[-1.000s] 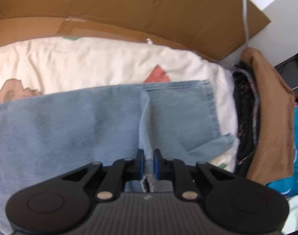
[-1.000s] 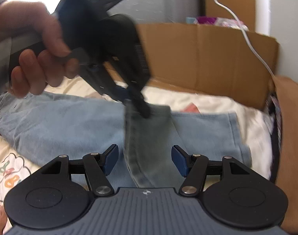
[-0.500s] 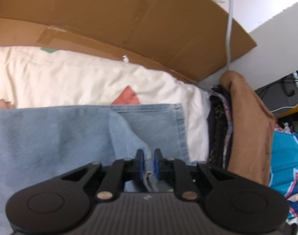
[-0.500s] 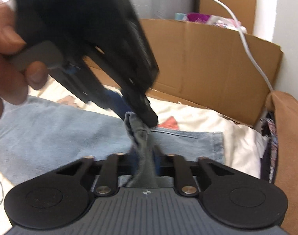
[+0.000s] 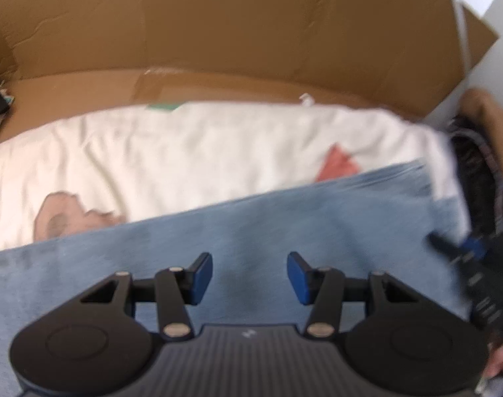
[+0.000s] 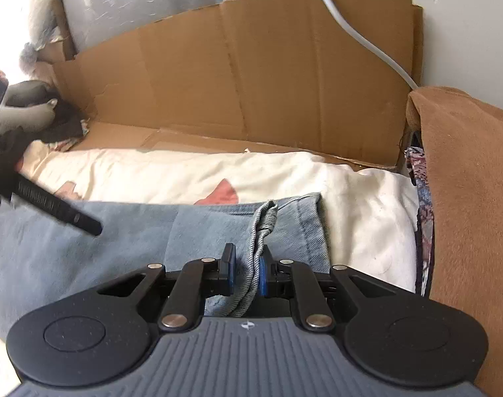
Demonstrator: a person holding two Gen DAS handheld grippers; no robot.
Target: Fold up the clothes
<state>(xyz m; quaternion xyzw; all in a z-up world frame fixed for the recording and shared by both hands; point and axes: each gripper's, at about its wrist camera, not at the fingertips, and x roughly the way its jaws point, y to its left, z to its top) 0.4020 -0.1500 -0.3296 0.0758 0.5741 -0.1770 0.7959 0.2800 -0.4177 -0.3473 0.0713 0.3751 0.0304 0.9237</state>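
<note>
On a cream printed sheet [image 6: 185, 172], light-blue jeans [image 5: 251, 231] lie spread below a cardboard wall [image 6: 251, 76]. The left gripper [image 5: 250, 278] hovers over them, fingers opening, nothing between. At the sheet's right edge, the right gripper [image 6: 246, 269] pinches a bunched denim hem [image 6: 263, 228]; folding it leftward across likely comes next.
</note>
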